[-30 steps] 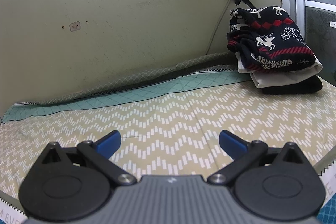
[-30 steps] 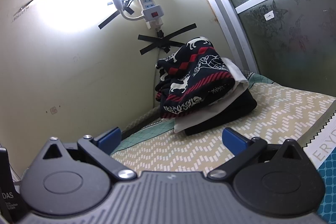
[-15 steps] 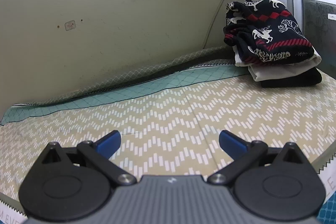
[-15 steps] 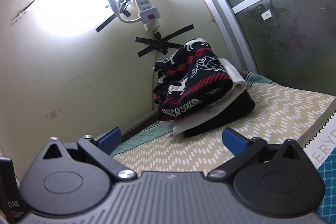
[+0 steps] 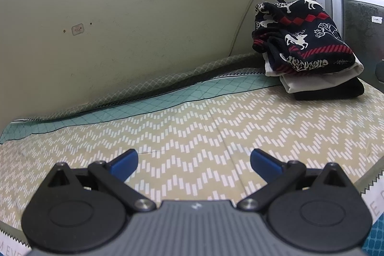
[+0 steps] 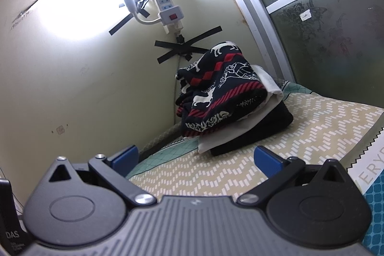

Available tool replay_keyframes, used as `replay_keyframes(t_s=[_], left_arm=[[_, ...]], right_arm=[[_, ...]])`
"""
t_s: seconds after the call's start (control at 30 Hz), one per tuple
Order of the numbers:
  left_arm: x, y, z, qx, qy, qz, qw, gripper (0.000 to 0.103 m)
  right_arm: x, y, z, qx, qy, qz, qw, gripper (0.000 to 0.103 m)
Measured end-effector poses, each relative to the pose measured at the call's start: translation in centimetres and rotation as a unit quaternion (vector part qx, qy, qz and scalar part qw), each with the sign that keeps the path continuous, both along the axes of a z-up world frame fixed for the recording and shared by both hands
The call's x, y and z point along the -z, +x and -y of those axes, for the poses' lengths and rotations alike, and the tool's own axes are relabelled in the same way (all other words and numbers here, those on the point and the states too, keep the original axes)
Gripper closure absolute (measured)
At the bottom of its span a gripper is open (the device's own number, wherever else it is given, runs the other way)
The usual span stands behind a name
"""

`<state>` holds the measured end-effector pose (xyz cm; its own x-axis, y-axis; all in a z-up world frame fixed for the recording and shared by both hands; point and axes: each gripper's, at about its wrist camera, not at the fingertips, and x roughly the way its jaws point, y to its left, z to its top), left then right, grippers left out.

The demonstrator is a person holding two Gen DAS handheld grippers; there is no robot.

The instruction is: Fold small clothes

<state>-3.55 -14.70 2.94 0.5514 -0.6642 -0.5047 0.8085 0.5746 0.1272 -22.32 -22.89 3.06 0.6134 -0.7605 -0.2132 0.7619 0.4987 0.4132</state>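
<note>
Since a pile of clothes [image 5: 309, 59] already sits in the far corner where the wall [image 5: 144, 16] meets the sliding door [image 6: 336, 28], with a dark reindeer-patterned sweater [image 6: 220, 92] on top, a white garment [image 6: 230, 133] under it and a black one [image 6: 264, 128] at the bottom, the work looks to be between garments, or possibly at its end. No loose item lies on the zigzag-patterned cloth [image 5: 192, 136] between the pile and the claws, so I judge that the next move calls for bringing a fresh piece onto that bare stretch and spreading it flat, if any remain outside the views. The sweater sits rumpled and tilted on the pile and touches the wall side, so it may want squaring up. Both claws are spread wide and hold nothing: the left claw [image 5: 193, 161] hovers over the patterned cloth well short of the pile, touching nothing I can see, and the right claw [image 6: 195, 157] points at the pile from nearer, its fingertips [image 6: 266, 157] likewise clear of any fabric.
</note>
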Motion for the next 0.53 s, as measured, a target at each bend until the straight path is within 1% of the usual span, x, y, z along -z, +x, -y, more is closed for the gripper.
replay_keyframes(t_s=[0.17, 0.4, 0.53], left_arm=[[0.12, -0.10, 0.09, 0.007, 0.004, -0.001, 1.0000, 0.000], [0.39, 0.39, 0.23, 0.026, 0.010, -0.032, 0.9991, 0.000], [0.50, 0.50, 0.33, 0.026, 0.012, -0.037, 0.9989, 0.000]], right_arm=[[0.09, -0.08, -0.08, 0.002, 0.002, 0.000, 1.000, 0.006], [0.09, 0.04, -0.31, 0.002, 0.000, -0.003, 1.000, 0.006], [0.11, 0.03, -0.31, 0.001, 0.000, -0.004, 1.000, 0.006]])
